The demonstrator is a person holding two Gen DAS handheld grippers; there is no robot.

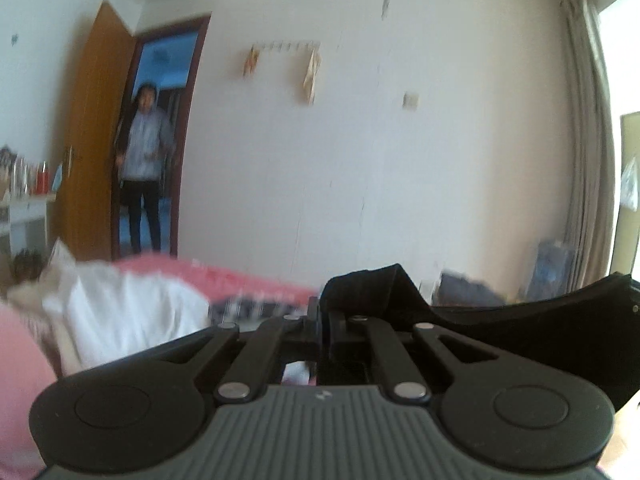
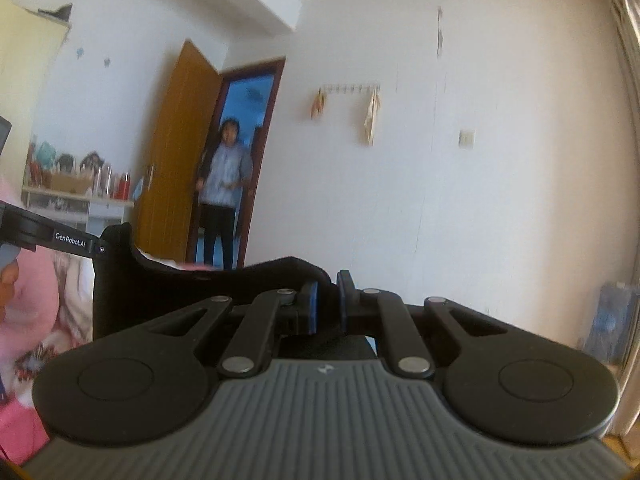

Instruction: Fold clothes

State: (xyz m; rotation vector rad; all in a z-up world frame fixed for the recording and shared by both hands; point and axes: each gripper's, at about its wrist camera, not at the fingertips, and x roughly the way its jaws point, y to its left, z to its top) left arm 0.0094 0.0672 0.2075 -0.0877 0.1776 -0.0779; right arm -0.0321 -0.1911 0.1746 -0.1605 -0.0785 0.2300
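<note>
Both tools clamp one black garment point(image 2: 224, 284): the left tool point(image 1: 324, 312) pinches its edge at frame centre, the right tool point(image 2: 327, 300) likewise, cloth stretching leftward.

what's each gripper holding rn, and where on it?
Both hold one black fabric garment along its top edge: left gripper at one end, right gripper at the other.

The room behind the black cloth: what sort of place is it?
Most likely a bedroom in a home. A pink bed cover with white laundry heaped on it, a wooden door standing open, and a curtain by a bright window suggest it.
</note>
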